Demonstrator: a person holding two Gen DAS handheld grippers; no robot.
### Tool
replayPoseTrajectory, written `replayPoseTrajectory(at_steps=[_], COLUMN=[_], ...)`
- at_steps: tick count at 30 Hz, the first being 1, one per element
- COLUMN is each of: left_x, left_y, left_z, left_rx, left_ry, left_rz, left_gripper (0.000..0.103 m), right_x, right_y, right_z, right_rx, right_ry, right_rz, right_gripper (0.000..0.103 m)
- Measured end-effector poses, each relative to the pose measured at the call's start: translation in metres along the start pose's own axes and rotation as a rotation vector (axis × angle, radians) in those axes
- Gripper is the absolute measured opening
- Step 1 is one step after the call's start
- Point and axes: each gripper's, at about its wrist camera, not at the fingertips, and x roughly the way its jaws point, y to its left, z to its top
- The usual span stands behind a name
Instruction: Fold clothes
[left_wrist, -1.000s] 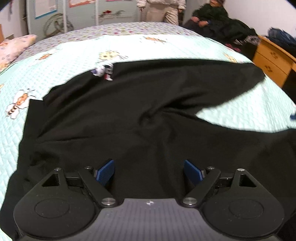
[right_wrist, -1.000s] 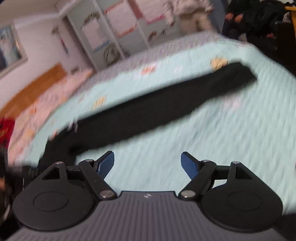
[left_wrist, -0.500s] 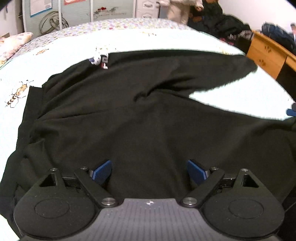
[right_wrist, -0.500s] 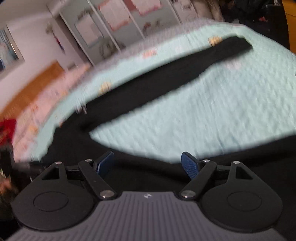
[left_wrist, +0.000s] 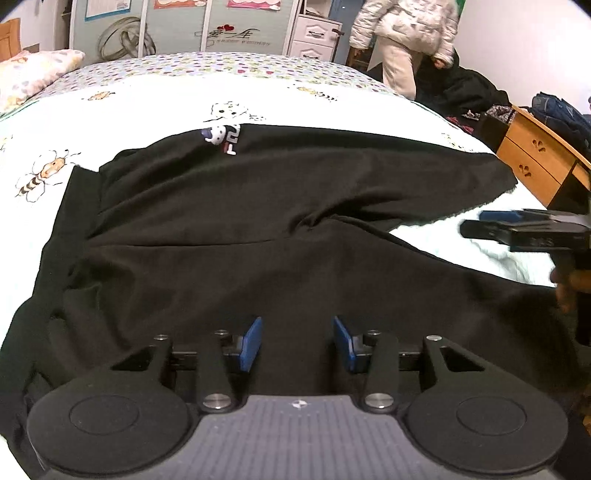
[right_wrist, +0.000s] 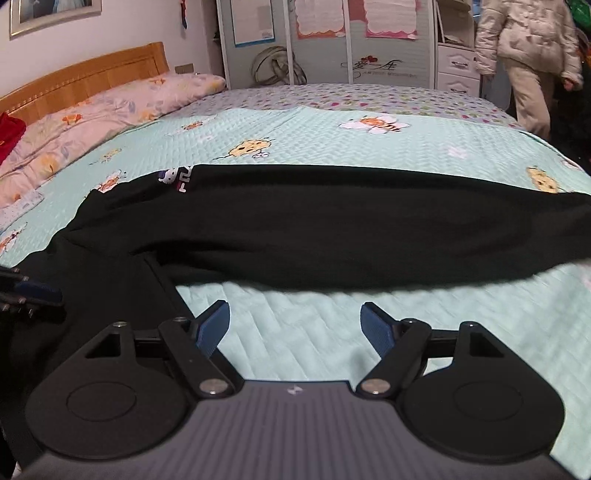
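- Currently the black trousers lie spread flat on the bed.
- Left tongs closing over the near hem; fabric lies between, not yet pinched.
- Right tongs spread, empty, above bare quilt.
- Advice: gather both layers before lifting, else the fold skews.

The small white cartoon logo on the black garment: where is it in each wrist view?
Left wrist: logo upper centre-left, at the black garment's far edge.
Right wrist: logo left of centre, at the same far edge.
Shared landmark: the wardrobe doors with heart lettering behind the bed.
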Motion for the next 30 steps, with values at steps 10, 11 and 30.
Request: replayPoseTrajectory(at_steps=[10, 11, 30], left_x=[0.002, -0.001, -0.049], left_y=[0.008, 0.009, 0.108], left_z=[-0.004, -0.004, -0.022], left_rx=[-0.01, -0.011, -0.171], left_ry=[0.004, -0.01, -0.045], left_rz=[0.037, 0.041, 0.245], left_gripper=[0.052, 0.053, 0.07], right_x=[0.05, 0.05, 0.035], right_y=[0.025, 0.029, 0.119], right_z=[0.027, 0.028, -0.003], right_rx=[-0.149, -0.145, -0.208], right_ry=[0.069, 0.073, 0.169], right_rz=[0.022, 0.038, 0.212], right_gripper=[0.065, 0.064, 0.065])
